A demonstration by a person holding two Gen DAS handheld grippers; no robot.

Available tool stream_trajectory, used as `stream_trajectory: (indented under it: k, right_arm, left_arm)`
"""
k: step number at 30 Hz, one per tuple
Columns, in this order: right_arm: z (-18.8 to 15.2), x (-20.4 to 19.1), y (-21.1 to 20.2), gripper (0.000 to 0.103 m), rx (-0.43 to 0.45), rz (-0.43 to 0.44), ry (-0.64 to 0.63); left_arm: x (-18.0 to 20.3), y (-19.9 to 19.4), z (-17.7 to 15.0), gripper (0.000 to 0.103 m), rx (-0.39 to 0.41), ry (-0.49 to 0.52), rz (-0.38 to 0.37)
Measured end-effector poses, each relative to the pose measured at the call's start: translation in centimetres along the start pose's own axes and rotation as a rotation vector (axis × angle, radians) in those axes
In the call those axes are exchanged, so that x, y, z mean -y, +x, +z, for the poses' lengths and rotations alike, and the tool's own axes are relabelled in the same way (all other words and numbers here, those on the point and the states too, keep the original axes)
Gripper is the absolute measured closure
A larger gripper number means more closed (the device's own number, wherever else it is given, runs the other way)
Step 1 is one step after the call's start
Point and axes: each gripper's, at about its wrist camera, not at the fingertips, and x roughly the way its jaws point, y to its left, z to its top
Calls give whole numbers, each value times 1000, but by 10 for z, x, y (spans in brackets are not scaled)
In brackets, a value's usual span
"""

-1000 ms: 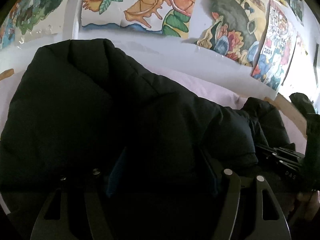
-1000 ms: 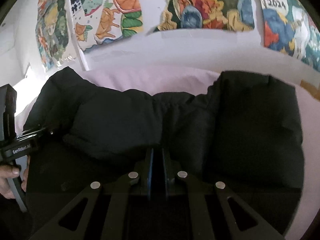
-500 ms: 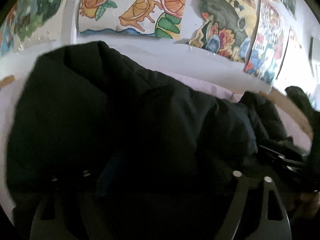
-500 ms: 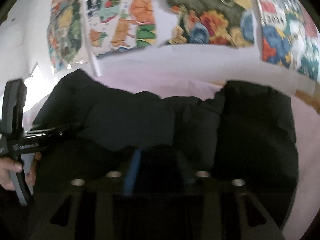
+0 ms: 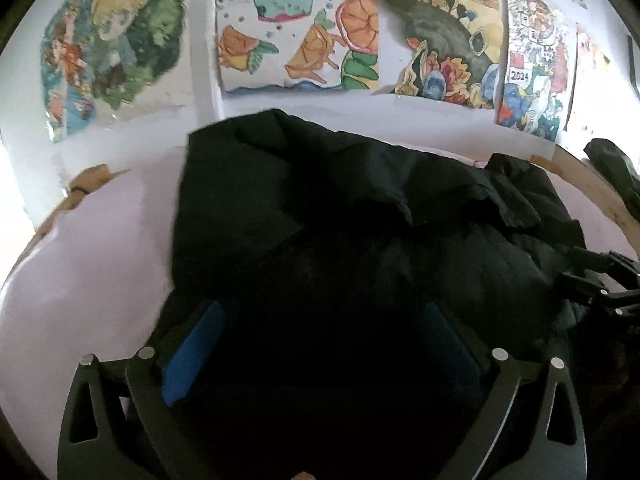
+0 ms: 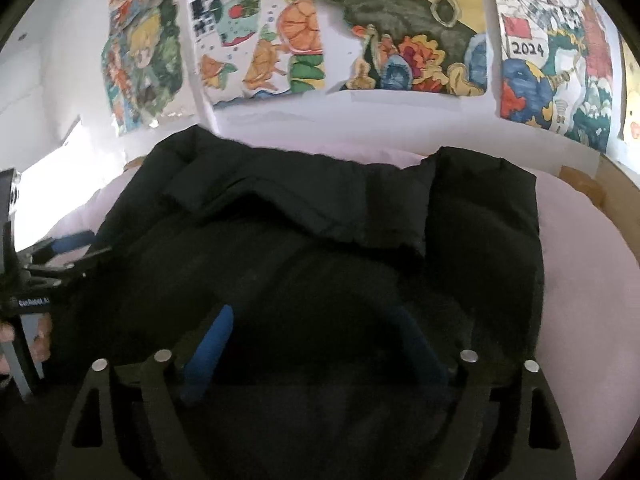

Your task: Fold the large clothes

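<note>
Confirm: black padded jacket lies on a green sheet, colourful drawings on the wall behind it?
Not quite: the sheet under the black padded jacket is pale pink, not green, as the right wrist view shows. The colourful drawings do hang on the wall behind it.

Left hand-held gripper [image 5: 320, 344] opening over black coat [image 5: 360, 220]; pale sheet [image 5: 100, 260] beneath.
</note>
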Motion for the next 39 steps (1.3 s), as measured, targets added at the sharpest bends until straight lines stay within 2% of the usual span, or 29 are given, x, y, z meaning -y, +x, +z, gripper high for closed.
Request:
stream_trajectory:
  k: [6,12,21,24,26,29,33,36,39]
  right_arm:
    - [-15,-39,-43,1,-37,-14,-108]
    - [-38,-79,-104,0,-82,-28,-182]
    - [-59,-117,-191,0,-100,-31,-159]
    - [-68,-132,-211,0,-139,-3,-178]
    - [-78,-143,-222,0,-183,19,-193]
    - [-96,-158,-238,0,-236,36,-221]
    - [-118,-171,-254,0,-277,16,-241]
    - [-134,-172,-260,0,-300,16,-221]
    - [-151,-166,-263,0,-309,22,-205]
  left_arm:
    - [14,-55,-17,2,46,70,25]
    - [40,-112,-49,2,58,229,62]
    - [64,-184,-84,2,85,417,83]
    - [58,-203,-91,2,50,394,47]
    - [53,-213,-95,2,-3,364,23]
    - [49,-230,-104,2,-39,354,51]
    - [45,-252,-119,2,-87,328,61]
    - [41,-262,-131,2,-132,302,23]
    - [41,-267,-147,2,-161,317,-27]
